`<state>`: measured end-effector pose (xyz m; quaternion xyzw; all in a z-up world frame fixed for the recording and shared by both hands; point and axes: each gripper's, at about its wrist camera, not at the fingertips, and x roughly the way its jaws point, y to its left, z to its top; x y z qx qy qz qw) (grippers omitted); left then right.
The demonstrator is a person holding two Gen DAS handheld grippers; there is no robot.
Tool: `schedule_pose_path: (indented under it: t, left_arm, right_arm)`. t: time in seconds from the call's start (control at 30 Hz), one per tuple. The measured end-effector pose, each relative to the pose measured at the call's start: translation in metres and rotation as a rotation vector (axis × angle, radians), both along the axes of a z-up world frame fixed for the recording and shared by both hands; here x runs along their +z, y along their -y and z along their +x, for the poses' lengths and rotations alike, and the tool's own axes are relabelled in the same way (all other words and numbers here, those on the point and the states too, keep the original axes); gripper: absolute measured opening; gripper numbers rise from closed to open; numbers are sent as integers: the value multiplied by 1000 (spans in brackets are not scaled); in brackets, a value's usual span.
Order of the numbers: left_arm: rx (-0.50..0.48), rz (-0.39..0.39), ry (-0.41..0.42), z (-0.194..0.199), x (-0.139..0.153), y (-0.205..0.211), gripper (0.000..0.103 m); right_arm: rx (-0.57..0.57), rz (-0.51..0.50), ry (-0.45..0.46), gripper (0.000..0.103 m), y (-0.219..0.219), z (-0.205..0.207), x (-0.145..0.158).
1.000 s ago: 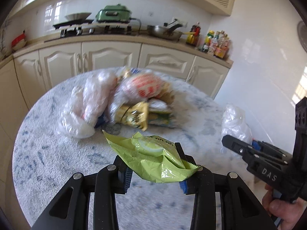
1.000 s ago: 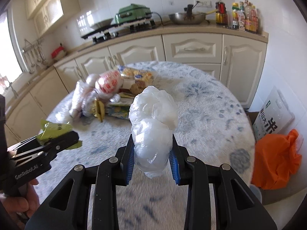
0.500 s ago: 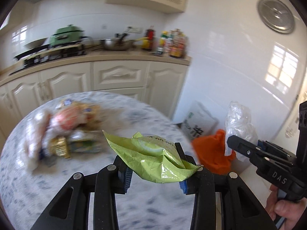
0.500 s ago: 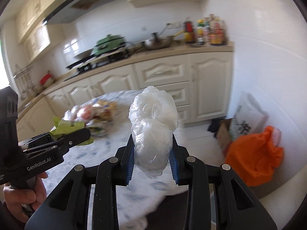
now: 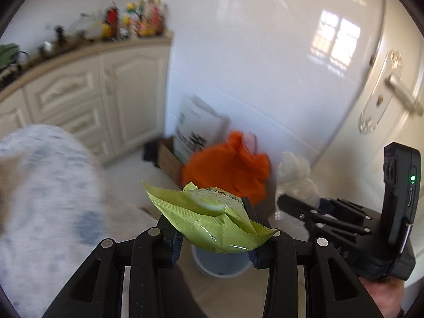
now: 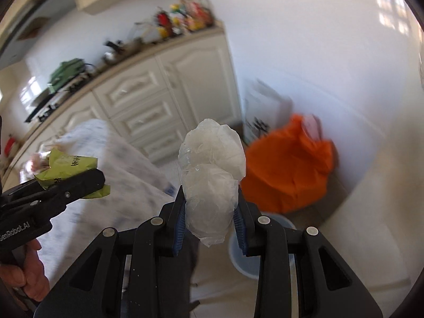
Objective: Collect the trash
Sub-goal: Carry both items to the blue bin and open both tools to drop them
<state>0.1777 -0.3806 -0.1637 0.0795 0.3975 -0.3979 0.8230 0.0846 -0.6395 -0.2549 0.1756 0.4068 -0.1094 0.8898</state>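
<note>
The left gripper [image 5: 212, 235] is clamped on a crumpled green foil wrapper [image 5: 209, 220], and the right gripper [image 6: 210, 222] pinches a wadded clear plastic bag [image 6: 212, 169]. Both pieces hang above the floor near a pale blue bucket [image 6: 254, 262] beside an orange plastic bag [image 6: 288, 169]. Dropping them in seems the step left, and blurred litter on the round marbled table [image 6: 119, 175] likely awaits collection.

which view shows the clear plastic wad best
The right wrist view: the plastic wad sits centered, sharp and fully visible between the right hand-held gripper's pads. In the left wrist view the wad appears only small and blurred at the right, its lower part hidden behind that gripper's fingers.
</note>
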Motion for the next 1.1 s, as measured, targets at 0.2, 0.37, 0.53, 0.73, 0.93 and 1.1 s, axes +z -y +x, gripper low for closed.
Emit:
schedule_pose_path:
  t: [0.2,0.37,0.53,0.73,0.93,1.1]
  left_arm:
    - [-39,85,-128,33,-63,68,35]
    - [-60,157,-213,62,-110,122,36]
    - [-84,209,-273,80,-145,166,40]
    - [-58,270,-250,91,-166,186,86]
    - [-46,285,-230,84,-162,184,90]
    - [-47,270,-166,67,-128,165,96]
  right_arm:
    - [-77,71,-105,32,47,-5,-64]
    - [-136,133,-165,32,81,-2,-113]
    - [-163,180,-217,34,100,2,-147]
    - [-205,203,-254,60,116,-6,-168]
    - [-257,213,-250,101,121,-17,-169]
    - [-301,210,-238,103,119,-23,-157]
